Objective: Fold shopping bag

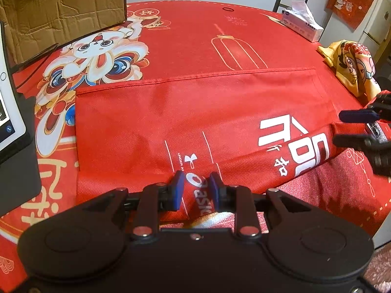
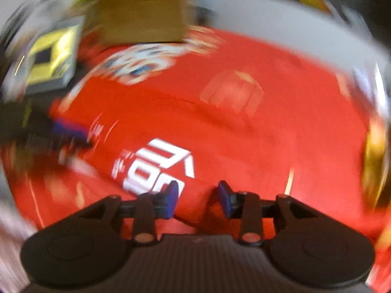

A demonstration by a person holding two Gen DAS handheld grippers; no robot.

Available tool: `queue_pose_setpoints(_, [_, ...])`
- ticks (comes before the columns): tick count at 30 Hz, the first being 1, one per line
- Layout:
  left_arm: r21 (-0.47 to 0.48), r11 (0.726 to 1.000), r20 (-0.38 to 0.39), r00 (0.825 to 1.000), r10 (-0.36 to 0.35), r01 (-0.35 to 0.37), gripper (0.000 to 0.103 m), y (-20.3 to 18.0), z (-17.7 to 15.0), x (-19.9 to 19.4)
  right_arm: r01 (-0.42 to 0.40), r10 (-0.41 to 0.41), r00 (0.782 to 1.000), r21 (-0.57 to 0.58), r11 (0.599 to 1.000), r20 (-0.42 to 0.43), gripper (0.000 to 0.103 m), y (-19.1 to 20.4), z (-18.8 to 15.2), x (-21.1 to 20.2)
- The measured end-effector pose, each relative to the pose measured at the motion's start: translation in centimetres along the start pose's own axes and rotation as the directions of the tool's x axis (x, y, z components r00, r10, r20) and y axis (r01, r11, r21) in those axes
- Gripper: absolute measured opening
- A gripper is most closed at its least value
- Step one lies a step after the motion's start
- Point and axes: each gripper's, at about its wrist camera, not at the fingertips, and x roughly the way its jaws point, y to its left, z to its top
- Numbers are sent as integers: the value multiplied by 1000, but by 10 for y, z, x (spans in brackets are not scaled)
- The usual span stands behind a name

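A red shopping bag (image 1: pixel 185 112) with white lettering lies flat on the red tablecloth, its near edge rolled up into a fold. My left gripper (image 1: pixel 196 189) straddles that near fold, blue pads either side of the cloth with a gap between them. My right gripper (image 1: pixel 352 128) shows at the right edge, jaws apart around the fold's right end. In the blurred right wrist view, the right gripper (image 2: pixel 198 199) stands open over the bag (image 2: pixel 220 127), and the left gripper (image 2: pixel 61 131) shows as a dark blur at left.
A cardboard box (image 1: pixel 61 7) stands at the back left, a tablet (image 1: pixel 9 112) on a dark stand at the left. A tissue box (image 1: pixel 301 23) and a yellow printed cloth (image 1: pixel 352 63) sit at the right. The table edge is close at the right.
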Motion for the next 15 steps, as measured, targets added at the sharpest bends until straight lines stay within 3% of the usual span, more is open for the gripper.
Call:
queue_pose_setpoints(2, [-6,1000,-3,1000,-2,2,25,0,0,0,7,-1,1000,-218,976,28,35,18,-7,-5])
queue_pose_setpoints(5, [-21,1000,-7,1000,-6,6,25,2,1,0,22,-1,999,-461,887,46,37,41,-22,-5])
queue_pose_setpoints(8, [-37,999,-12,1000,-14,14,25,3,2,0,61,-23,997,-595,801,72,37,53,-32,2])
queue_pose_setpoints(15, [-63,997,-29,999,-39,37,25,10,5,2,148,-67,988,-759,635,137,38,68,-50,23])
